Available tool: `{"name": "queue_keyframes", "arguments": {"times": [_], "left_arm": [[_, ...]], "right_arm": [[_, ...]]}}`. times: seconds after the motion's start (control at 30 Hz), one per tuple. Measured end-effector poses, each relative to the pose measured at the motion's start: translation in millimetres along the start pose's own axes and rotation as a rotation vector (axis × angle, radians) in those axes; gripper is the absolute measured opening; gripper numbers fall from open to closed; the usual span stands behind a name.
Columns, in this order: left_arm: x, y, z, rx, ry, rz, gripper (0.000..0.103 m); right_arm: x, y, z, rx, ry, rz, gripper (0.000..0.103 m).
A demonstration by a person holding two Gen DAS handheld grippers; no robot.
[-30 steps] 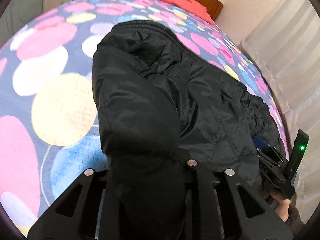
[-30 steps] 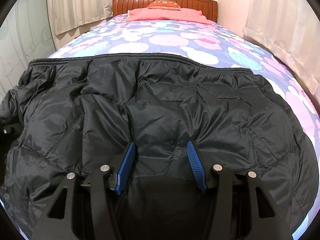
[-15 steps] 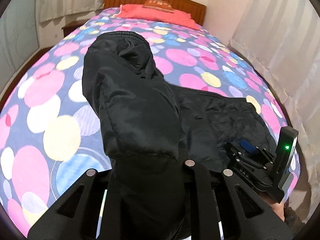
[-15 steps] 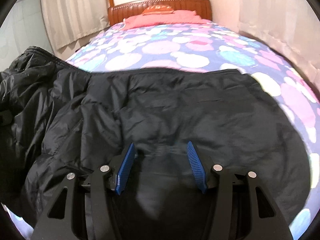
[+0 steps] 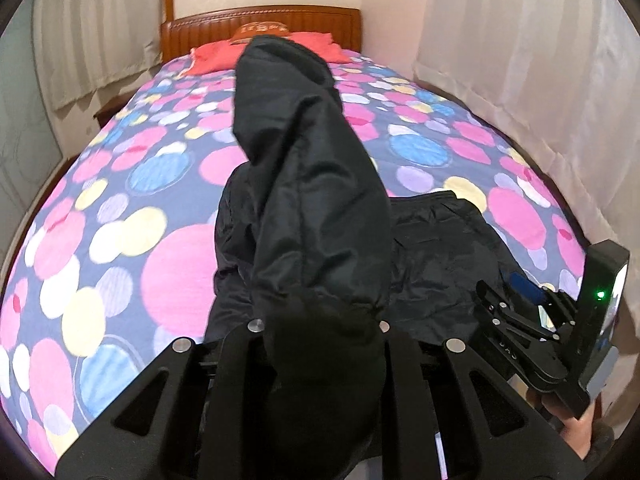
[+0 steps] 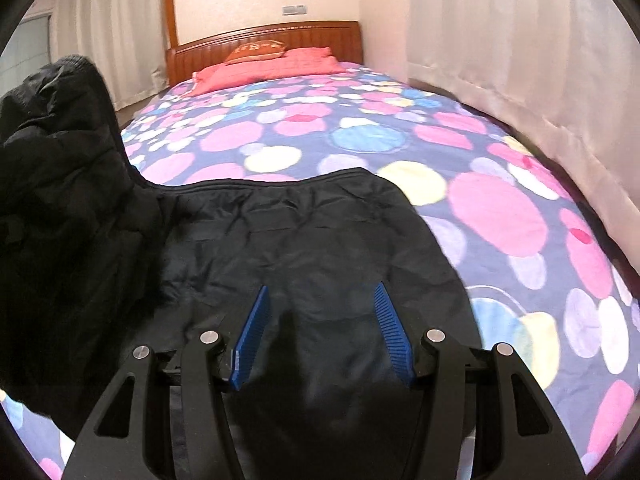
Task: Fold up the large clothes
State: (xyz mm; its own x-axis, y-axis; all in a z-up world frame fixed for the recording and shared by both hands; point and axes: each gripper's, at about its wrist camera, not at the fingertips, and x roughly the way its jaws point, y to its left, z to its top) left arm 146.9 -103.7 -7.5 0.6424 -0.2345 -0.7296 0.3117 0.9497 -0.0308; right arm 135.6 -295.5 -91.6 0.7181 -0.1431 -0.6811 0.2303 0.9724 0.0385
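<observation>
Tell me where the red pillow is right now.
The red pillow lies at the far end of the bed, against the wooden headboard, in the upper middle of both views, well beyond the black jacket.

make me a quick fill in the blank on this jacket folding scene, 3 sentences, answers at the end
1. The left gripper is shut on the black jacket and holds part of it ____ off the bed.
2. The right gripper is ____, with its blue pads apart above the jacket.
3. The red pillow lies by the ____ headboard.

Missing words: up; open; wooden
</observation>
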Motion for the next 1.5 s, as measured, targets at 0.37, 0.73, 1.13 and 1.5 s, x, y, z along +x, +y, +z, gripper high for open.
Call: {"name": "queue_keyframes", "arguments": {"times": [0.37,0.73,1.13,1.5], "left_arm": [[44,-86,1,0.118,0.010,0.057,0.015],[82,-142,-32,0.177,0.049,0.098,0.016],[103,-154,-48,0.187,0.052,0.083,0.016],[82,-168,-49,0.249,0.013,0.172,0.027]], "right_arm": [[7,-72,-13,0.110,0.038,-0.062,0.055],[8,-94,-25,0.160,0.050,-0.047,0.058],[5,-97,-25,0.174,0.048,-0.044,0.059],[-15,-109,-27,0.174,0.029,-0.093,0.059]]}}
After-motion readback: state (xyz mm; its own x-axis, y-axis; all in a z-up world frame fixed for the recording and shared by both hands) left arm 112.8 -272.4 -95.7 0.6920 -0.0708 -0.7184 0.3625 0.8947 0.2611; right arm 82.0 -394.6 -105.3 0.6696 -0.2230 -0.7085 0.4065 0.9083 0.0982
